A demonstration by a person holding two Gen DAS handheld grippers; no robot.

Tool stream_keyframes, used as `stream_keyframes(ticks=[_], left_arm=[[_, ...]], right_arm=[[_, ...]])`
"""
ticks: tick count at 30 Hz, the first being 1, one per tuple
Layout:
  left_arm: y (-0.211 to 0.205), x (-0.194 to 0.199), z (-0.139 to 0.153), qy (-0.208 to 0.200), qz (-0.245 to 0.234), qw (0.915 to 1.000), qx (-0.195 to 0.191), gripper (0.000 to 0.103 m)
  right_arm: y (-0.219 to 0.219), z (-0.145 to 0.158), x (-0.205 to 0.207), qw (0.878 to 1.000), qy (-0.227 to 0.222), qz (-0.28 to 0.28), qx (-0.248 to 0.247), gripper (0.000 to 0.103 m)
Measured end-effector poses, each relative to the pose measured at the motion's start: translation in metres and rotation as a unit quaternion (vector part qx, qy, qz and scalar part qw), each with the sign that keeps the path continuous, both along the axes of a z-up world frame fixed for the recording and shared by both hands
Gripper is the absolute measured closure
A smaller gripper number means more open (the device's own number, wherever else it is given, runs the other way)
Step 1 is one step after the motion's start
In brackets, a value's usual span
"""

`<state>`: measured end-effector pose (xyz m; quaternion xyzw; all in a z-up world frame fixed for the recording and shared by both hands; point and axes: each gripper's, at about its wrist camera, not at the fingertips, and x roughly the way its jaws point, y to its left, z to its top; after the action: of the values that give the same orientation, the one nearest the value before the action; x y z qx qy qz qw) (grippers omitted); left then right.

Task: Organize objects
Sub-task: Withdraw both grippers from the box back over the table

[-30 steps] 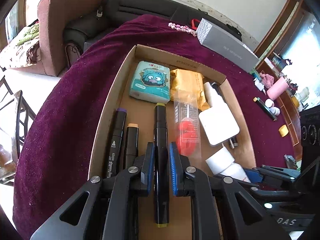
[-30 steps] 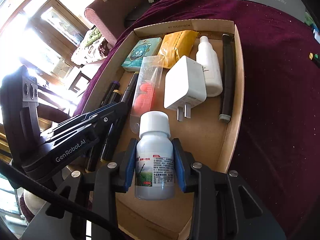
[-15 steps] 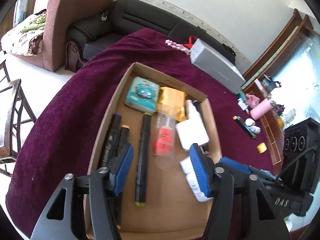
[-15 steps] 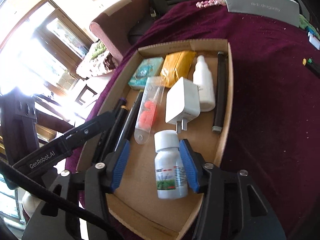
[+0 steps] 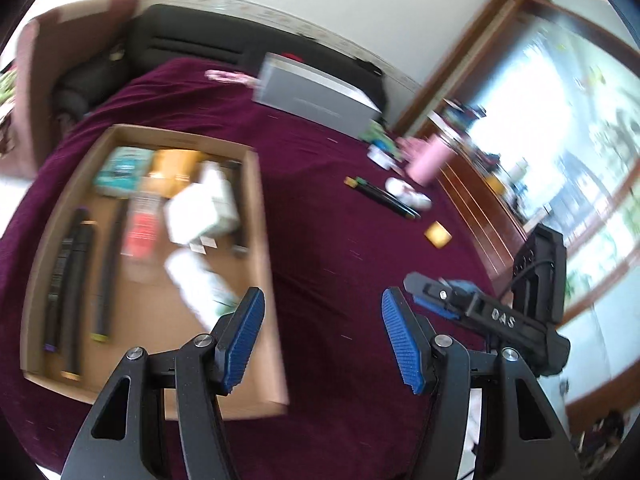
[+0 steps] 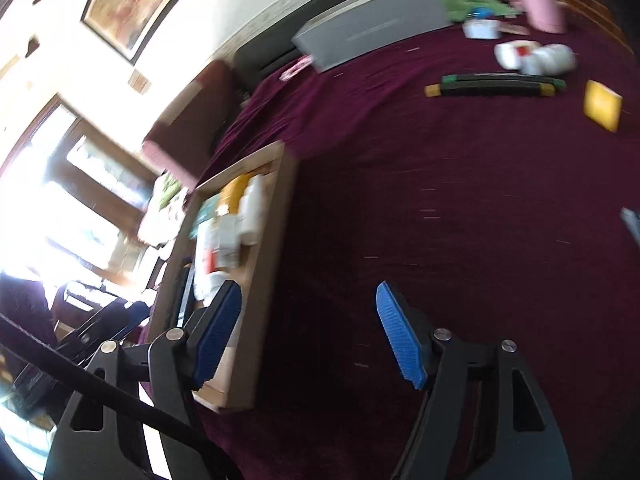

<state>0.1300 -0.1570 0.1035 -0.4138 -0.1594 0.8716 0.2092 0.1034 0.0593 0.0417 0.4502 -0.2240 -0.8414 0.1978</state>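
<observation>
Left gripper (image 5: 322, 340) gaping, gripping nothing. Right gripper (image 6: 308, 334) empty too, jaws just widening. Cardboard box (image 5: 260, 216) sitting filled at left. Black markers (image 6: 496, 82) lying loose on purple cloth (image 6: 440, 200); lining jaws across barrel, steadying before closing.

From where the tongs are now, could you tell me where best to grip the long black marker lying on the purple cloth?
Grip the long black marker at mid-barrel, coming from above with the tongs across its width. It lies flat on the purple cloth, and a white bottle sits close beside one end, so the middle looks clearest.
</observation>
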Motion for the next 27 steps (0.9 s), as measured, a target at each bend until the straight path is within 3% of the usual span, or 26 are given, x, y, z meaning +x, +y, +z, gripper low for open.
stream_keyframes(ticks=[4, 8, 12, 15, 18, 23, 27], left_arm=[[0.038, 0.011, 0.012, 0.018, -0.039, 0.999, -0.009, 0.048], [0.067, 0.012, 0.03, 0.034, -0.059, 0.9976, -0.016, 0.048], [0.089, 0.009, 0.054, 0.062, -0.071, 0.995, -0.031, 0.048], [0.106, -0.001, 0.057, 0.067, -0.078, 0.9935, -0.051, 0.04], [0.125, -0.023, 0.035, 0.044, -0.083, 0.9934, -0.065, 0.04], [0.148, -0.077, -0.036, -0.031, -0.065, 0.9934, -0.089, 0.04], [0.149, -0.118, -0.083, -0.068, -0.02, 0.9909, -0.114, 0.041]], right_arm=[[0.059, 0.004, 0.026, 0.998, 0.011, -0.058, 0.002, 0.028], [0.102, 0.016, 0.048, 0.991, 0.043, -0.117, 0.044, 0.024], [0.129, 0.031, 0.056, 0.985, 0.065, -0.142, 0.077, 0.024], [0.154, 0.046, 0.053, 0.981, 0.077, -0.156, 0.086, 0.024], [0.178, 0.059, 0.046, 0.976, 0.086, -0.178, 0.088, 0.023], [0.209, 0.062, 0.023, 0.97, 0.088, -0.208, 0.09, 0.023], [0.221, 0.055, 0.004, 0.964, 0.095, -0.223, 0.105, 0.023]])
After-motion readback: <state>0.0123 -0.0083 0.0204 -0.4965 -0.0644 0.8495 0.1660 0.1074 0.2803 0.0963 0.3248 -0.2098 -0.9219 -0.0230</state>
